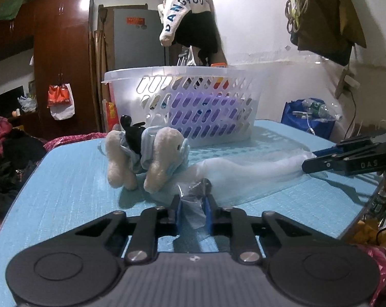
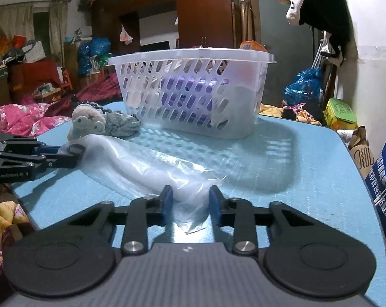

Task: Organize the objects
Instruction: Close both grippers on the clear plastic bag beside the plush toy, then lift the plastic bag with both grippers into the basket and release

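Nearest my left gripper (image 1: 193, 211) is a crumpled end of the clear plastic bag (image 1: 244, 171), and my blue fingers (image 1: 177, 212) are clenched on it, with something small and dark bunched in the plastic just ahead of the tips. The bag stretches flat across the blue table (image 1: 65, 192) to my right gripper (image 2: 190, 202), whose pads (image 2: 167, 200) stand either side of the other end; I cannot tell whether they actually pinch it or merely straddle it. A plush toy (image 1: 147, 153) lies on the table just beside the bag, on my left, touching its edge. Behind both, a white slotted basket (image 1: 182, 102) sits on the table with purple and other items showing through its holes.
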`<state>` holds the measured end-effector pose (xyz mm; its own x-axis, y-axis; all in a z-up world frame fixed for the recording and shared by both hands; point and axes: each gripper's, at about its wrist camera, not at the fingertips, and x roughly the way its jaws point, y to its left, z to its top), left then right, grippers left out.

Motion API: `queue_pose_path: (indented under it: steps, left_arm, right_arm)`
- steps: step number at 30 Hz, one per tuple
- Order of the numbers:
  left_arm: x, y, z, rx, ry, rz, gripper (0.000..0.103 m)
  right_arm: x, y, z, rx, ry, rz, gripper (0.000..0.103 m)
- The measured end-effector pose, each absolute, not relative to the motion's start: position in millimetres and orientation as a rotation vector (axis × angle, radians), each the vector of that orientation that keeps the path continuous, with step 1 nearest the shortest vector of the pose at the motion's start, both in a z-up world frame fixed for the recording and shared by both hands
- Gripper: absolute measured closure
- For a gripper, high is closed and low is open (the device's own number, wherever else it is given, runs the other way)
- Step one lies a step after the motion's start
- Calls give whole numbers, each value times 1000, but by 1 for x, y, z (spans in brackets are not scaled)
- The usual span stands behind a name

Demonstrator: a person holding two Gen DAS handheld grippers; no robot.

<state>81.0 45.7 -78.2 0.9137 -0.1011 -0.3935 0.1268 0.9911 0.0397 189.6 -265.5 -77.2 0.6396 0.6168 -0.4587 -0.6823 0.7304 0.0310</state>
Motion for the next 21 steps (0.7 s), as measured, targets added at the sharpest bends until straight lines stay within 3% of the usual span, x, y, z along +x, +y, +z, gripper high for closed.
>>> queue_pose_path:
  steps: [4, 15, 21]
  left_arm:
    - [73, 45, -76, 70, 350, -129, 87]
    - [49, 41, -43, 78, 194, -171, 87]
    - [60, 39, 9, 118, 85, -160, 87]
  right_arm:
    - [185, -265, -75, -163, 445, 760, 84]
    - [156, -285, -34, -134, 276, 765, 86]
    - [166, -279, 16, -147, 168, 767, 86]
